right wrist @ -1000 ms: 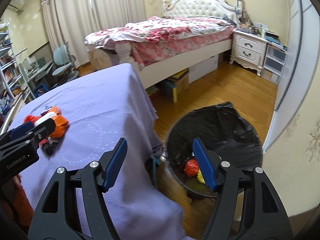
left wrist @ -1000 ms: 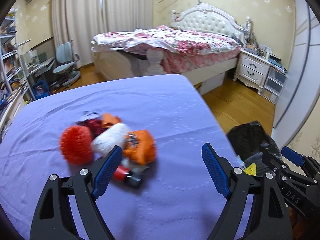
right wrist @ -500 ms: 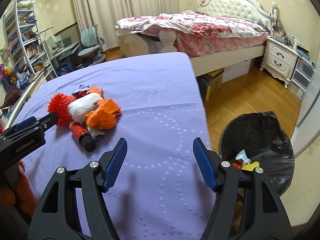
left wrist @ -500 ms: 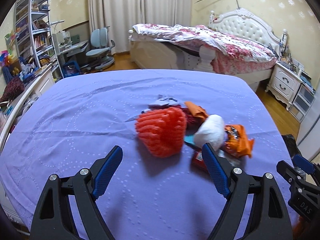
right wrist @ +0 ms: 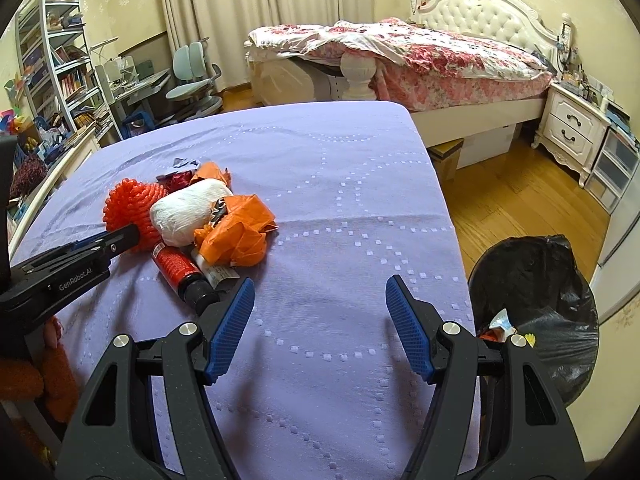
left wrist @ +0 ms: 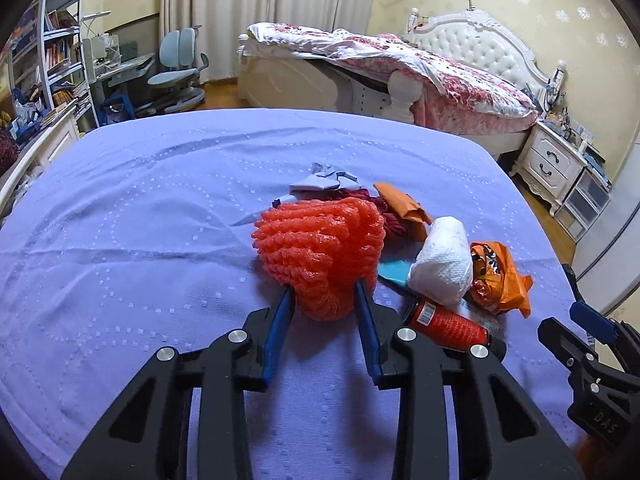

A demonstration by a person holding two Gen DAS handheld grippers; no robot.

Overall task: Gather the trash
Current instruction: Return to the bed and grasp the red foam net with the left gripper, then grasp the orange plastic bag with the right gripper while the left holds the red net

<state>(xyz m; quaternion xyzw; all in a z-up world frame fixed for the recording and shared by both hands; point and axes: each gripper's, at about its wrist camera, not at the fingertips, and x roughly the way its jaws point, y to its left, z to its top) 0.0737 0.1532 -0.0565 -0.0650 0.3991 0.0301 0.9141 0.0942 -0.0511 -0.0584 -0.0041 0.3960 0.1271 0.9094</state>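
Note:
A pile of trash lies on the purple tablecloth (left wrist: 140,240). It holds a red foam net (left wrist: 320,240), a white tissue wad (left wrist: 440,268), an orange wrapper (left wrist: 500,280), a red bottle (left wrist: 444,324) and crumpled paper (left wrist: 324,180). My left gripper (left wrist: 323,288) is closing, its blue pads pressing both sides of the net's near end. In the right wrist view the same net (right wrist: 128,204) sits at the tip of the left gripper (right wrist: 132,236). My right gripper (right wrist: 320,282) hangs open over bare cloth, right of the pile, with nothing between its fingers.
A bin lined with a black bag (right wrist: 540,288) stands on the wooden floor past the table's right edge, with some trash inside. Behind are a bed (left wrist: 400,64), a white nightstand (right wrist: 572,128), a desk chair (left wrist: 176,72) and bookshelves (right wrist: 60,64).
Both views swung left, from the bin and table edge to the pile. My left gripper came up to the red foam net and its jaws narrowed onto it. The right gripper's jaws kept their width.

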